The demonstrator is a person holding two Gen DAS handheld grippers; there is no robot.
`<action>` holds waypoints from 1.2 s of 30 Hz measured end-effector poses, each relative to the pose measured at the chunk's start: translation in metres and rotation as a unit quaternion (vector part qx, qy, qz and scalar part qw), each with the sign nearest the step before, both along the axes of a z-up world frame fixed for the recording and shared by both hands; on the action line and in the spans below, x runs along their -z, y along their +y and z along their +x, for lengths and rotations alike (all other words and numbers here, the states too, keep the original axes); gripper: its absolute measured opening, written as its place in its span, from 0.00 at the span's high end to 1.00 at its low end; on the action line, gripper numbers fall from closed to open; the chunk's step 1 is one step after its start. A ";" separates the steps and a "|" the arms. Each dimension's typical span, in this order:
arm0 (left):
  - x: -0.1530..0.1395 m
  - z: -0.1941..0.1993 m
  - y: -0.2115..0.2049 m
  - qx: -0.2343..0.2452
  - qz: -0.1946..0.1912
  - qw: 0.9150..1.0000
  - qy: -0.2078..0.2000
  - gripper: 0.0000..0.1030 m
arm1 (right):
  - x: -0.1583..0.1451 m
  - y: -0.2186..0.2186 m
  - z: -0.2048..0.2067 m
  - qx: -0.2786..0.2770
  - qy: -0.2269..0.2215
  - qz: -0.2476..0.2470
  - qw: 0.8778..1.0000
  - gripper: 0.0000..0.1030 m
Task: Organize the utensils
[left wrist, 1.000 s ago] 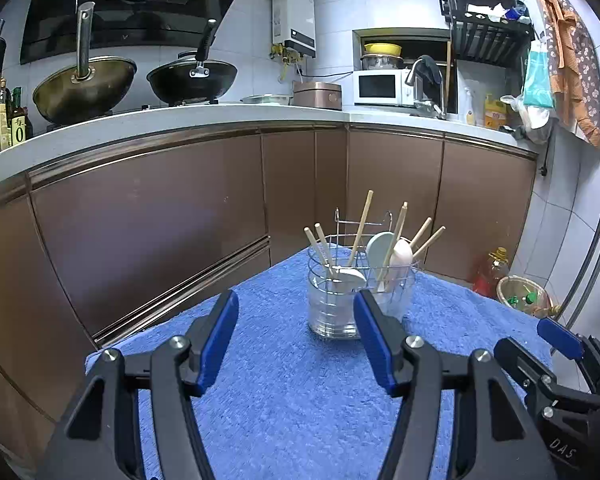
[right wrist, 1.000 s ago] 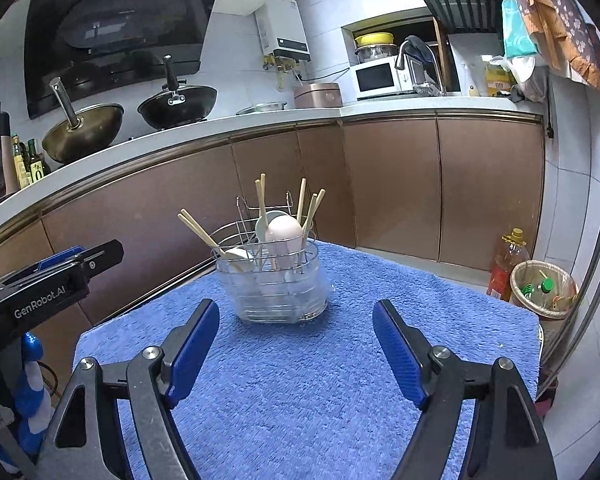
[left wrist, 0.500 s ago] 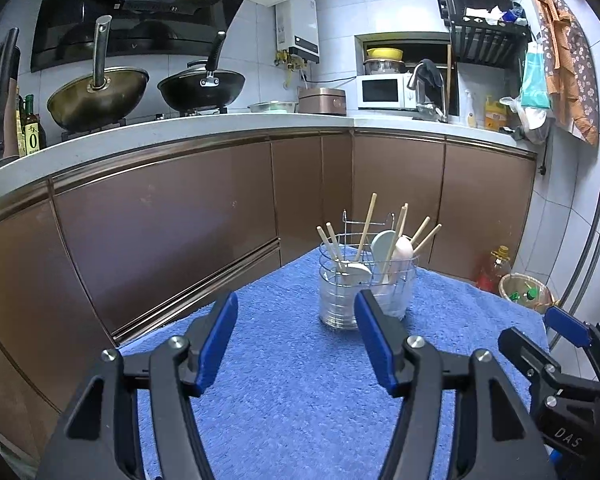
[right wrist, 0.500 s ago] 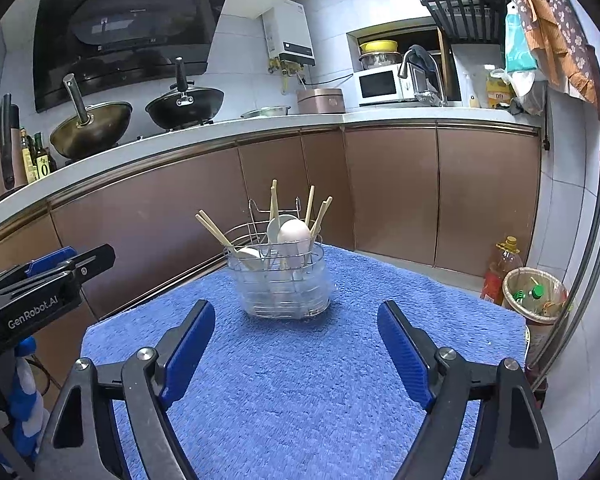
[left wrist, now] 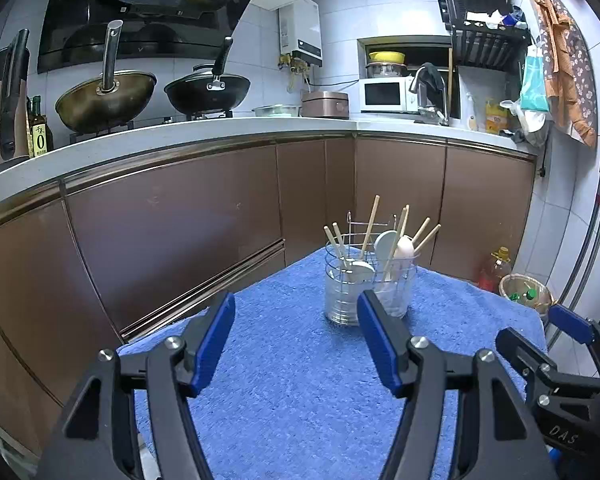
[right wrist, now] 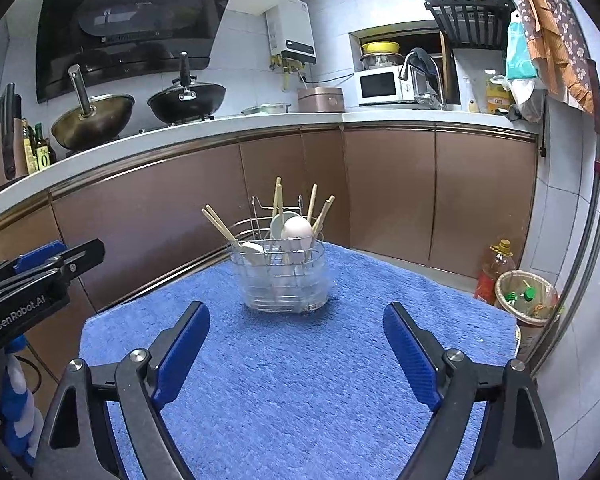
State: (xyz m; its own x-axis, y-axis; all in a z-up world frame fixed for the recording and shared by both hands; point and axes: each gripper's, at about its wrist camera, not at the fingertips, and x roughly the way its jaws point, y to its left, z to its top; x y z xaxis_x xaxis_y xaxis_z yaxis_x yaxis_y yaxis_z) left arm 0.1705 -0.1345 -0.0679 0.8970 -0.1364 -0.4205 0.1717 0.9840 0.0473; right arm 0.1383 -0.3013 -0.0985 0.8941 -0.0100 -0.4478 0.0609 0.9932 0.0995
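Observation:
A wire utensil holder with clear plastic cups (left wrist: 364, 288) stands at the far side of the blue towel (left wrist: 300, 380); it also shows in the right wrist view (right wrist: 285, 280). It holds several wooden chopsticks (left wrist: 370, 226) and white spoons (left wrist: 403, 249). My left gripper (left wrist: 296, 340) is open and empty, well short of the holder. My right gripper (right wrist: 296, 354) is open and empty, also short of it. The right gripper shows at the right edge of the left wrist view (left wrist: 556, 360), and the left gripper at the left edge of the right wrist view (right wrist: 40, 276).
Brown kitchen cabinets (left wrist: 180, 232) under a white counter run behind the towel-covered table. Two woks (left wrist: 108, 100) sit on the stove. A microwave (left wrist: 384, 95) stands by the sink. A bin (right wrist: 528, 300) and an oil bottle (right wrist: 492, 272) stand on the floor at right.
Both grippers have drawn back and risen a little, so the holder looks smaller and farther. Both stay open and empty. The utensils have not moved.

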 end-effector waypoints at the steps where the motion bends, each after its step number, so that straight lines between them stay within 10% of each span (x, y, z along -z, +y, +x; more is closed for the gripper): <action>1: 0.000 0.000 0.001 0.000 0.001 1.000 -0.001 0.40 | -0.001 0.000 -0.001 0.008 0.002 -0.005 1.000 0.12; 36: 0.000 -0.020 0.013 -0.034 0.031 0.999 -0.017 0.35 | -0.011 -0.002 -0.024 0.106 0.018 -0.074 0.991 0.00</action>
State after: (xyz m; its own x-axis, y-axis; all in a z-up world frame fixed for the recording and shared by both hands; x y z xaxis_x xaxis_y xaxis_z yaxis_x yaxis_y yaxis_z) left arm 0.1508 -0.1218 -0.0681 0.9175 -0.0493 -0.3947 0.1016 0.9884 0.1125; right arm 0.1146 -0.3037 -0.0872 0.8486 -0.2635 -0.4588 0.2703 0.9614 -0.0523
